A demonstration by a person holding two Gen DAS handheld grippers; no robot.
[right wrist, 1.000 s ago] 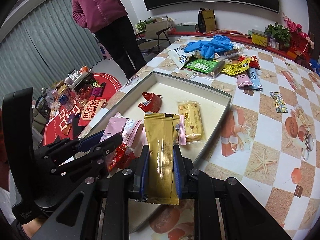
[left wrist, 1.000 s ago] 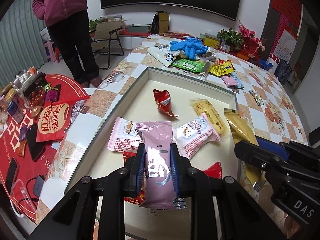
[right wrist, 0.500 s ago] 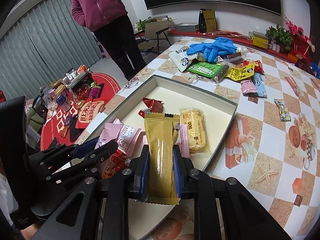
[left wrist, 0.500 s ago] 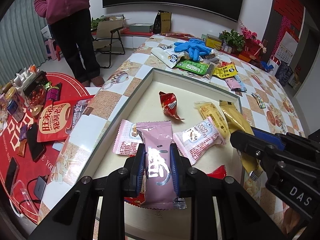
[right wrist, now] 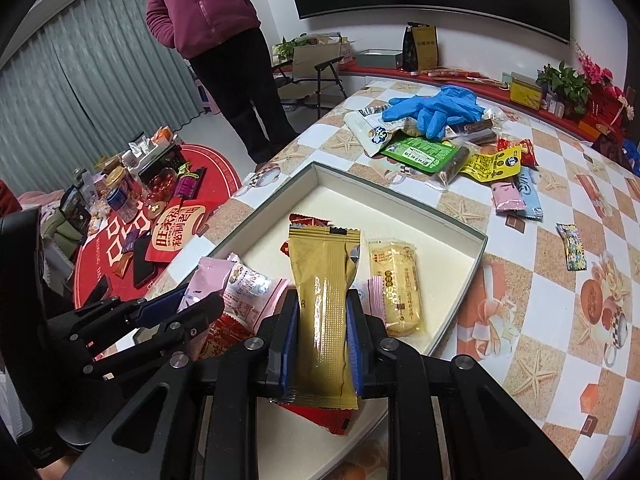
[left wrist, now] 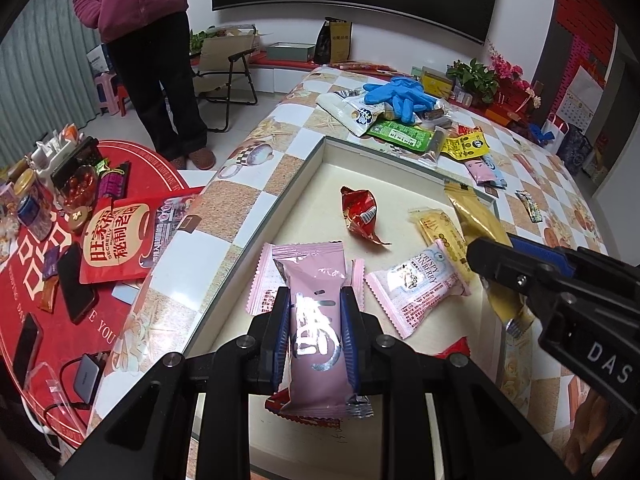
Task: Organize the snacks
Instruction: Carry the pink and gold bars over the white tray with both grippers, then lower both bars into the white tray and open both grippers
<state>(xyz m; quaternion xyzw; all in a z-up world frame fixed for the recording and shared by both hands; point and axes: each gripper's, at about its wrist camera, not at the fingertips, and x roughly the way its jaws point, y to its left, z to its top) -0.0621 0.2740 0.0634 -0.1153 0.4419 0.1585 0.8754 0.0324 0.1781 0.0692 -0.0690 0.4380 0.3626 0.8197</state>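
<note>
- Checkered tabletop (left wrist: pixel 280 168) is carrying a shallow tray (left wrist: pixel 308 168) in the left wrist view; the left gripper (left wrist: pixel 315 330) is clamping its jaws on a pink packet (left wrist: pixel 316 320), hanging over the tray's near end. Slick foil could be slipping out, dropping onto the pink-white packets (left wrist: pixel 416 284) lying below.
- Right wrist view: the right gripper (right wrist: pixel 322 340) is squeezing a gold packet (right wrist: pixel 324 312) above the tray (right wrist: pixel 460 280), close beside the other tool, so the two could be colliding during release.
</note>
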